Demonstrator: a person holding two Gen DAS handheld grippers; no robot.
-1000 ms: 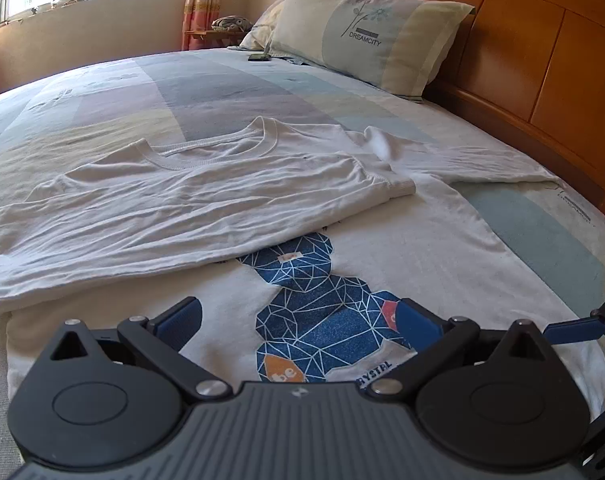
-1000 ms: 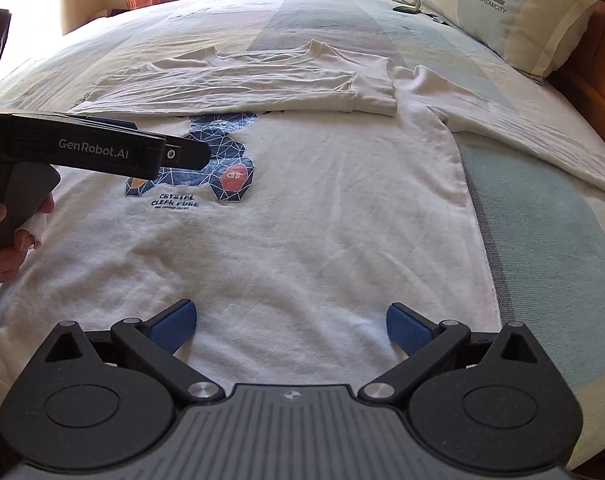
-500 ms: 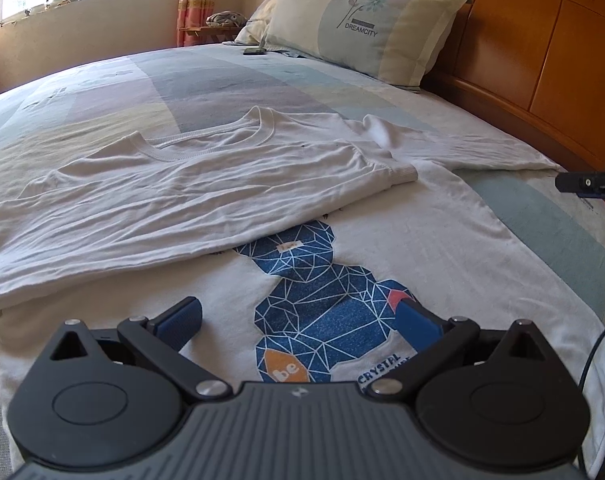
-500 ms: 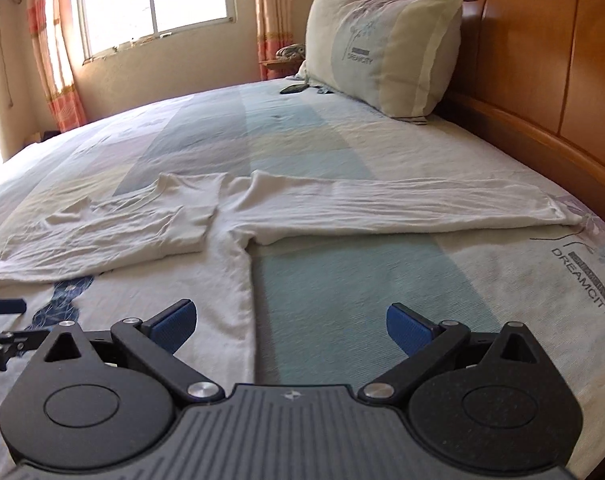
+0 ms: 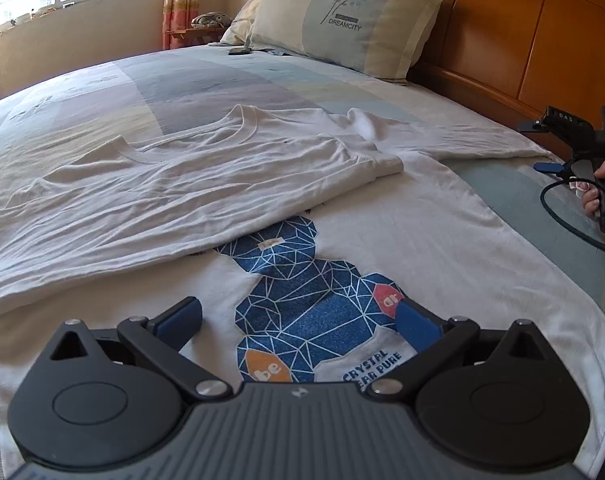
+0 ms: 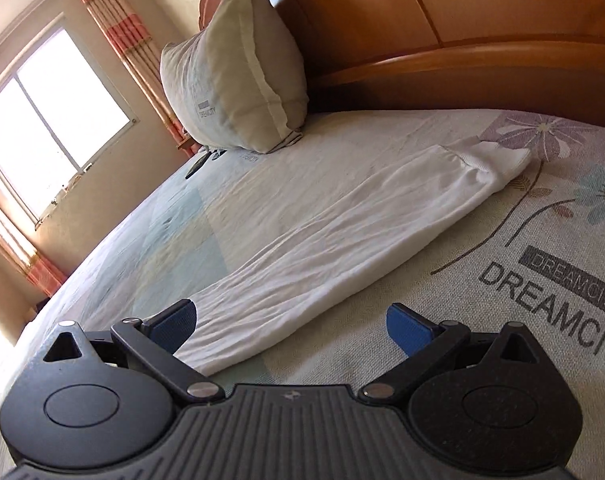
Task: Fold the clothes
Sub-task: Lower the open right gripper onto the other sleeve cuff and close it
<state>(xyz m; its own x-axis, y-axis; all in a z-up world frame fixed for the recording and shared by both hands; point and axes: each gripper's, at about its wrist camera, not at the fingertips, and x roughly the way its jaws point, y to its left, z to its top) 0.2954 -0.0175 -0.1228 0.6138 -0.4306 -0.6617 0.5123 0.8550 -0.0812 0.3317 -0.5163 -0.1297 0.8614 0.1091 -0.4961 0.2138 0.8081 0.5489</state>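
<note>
White shirt (image 5: 442, 240), half-folded on bed (image 5: 182, 84)

Right claw (image 6: 290, 322) gapes over the white sleeve (image 6: 342, 240).

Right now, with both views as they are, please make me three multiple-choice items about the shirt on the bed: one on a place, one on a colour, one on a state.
1. Where does the pillow stand?
A. leaning on the wooden headboard
B. flat on the shirt
C. on the floor

2. What is the main colour of the bear print on the white shirt?
A. green
B. blue
C. black

3. How is the long sleeve in front of the right tool?
A. folded over the chest
B. held in the tool
C. stretched out flat on the bedcover

Answers:
1 A, its back rests against the headboard.
2 B, the facets are mostly blue, with small orange and red patches.
3 C, the sleeve lies straight to its cuff and the right tool is open; the left tool is open too.
</note>
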